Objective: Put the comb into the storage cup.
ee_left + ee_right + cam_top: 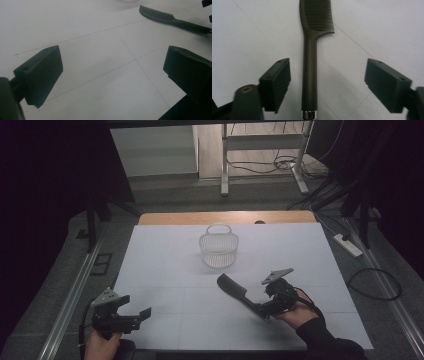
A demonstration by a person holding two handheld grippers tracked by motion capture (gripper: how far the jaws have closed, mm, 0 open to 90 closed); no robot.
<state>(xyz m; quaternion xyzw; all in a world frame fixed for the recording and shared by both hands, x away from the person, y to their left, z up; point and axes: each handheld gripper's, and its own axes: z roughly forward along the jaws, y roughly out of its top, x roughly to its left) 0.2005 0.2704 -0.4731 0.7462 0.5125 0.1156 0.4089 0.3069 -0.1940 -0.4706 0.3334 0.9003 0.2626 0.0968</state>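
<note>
Right hand-held gripper (325, 87), jaws released astride the slim black plastic comb (310, 62): centre them on the handle, then close squarely before lifting.

lab-like room, white-covered table (165, 270), dark curtains (55, 180), cables on floor (260, 167), power strip (348, 245)

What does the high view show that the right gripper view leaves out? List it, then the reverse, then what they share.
High view alone: the white wire basket beyond the comb, the left gripper open near the table's front edge, and the floor around the table.
Right gripper view alone: the comb's fine teeth and the shiny metal cap on its handle end.
Both: the dark comb lying between the right gripper's open jaws.
</note>
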